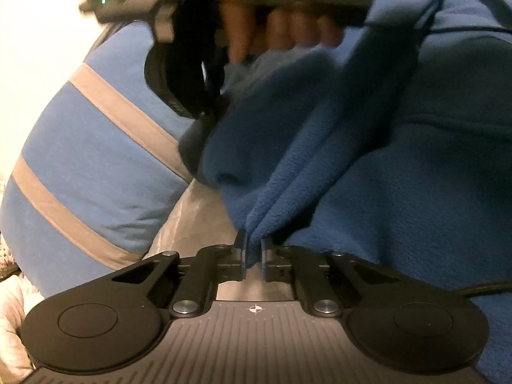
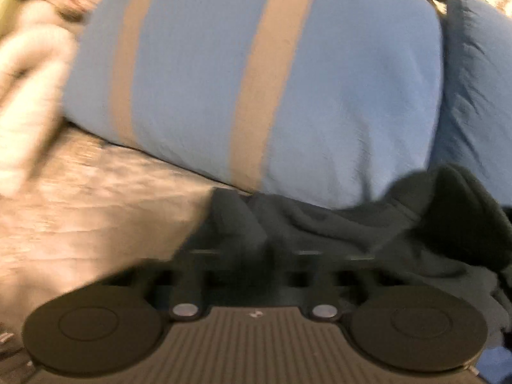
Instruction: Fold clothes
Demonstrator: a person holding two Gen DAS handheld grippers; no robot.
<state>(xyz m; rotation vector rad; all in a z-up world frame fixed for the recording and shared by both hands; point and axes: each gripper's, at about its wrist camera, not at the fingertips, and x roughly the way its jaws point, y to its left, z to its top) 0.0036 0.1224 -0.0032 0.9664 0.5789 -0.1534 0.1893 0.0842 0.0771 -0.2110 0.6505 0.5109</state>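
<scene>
A dark blue fleece garment [image 1: 368, 166] fills the right side of the left wrist view. My left gripper [image 1: 252, 257] is shut on a pinched fold of its edge, and the cloth rises from the pads in a ridge. Above it a hand [image 1: 256, 25] holds the other gripper's blurred body, with a strip of fleece hanging beside it. In the right wrist view the same fleece [image 2: 336, 230] looks almost black and lies bunched over my right gripper [image 2: 252, 249]. That gripper's jaws are together on a raised fold, and the cloth hides its tips.
A light blue pillow with tan stripes [image 2: 256, 80] lies just behind the fleece, also in the left wrist view [image 1: 89, 160]. A tan bed cover [image 2: 96, 198] stretches to the left. Pale bunched fabric [image 2: 28, 89] sits at the far left edge.
</scene>
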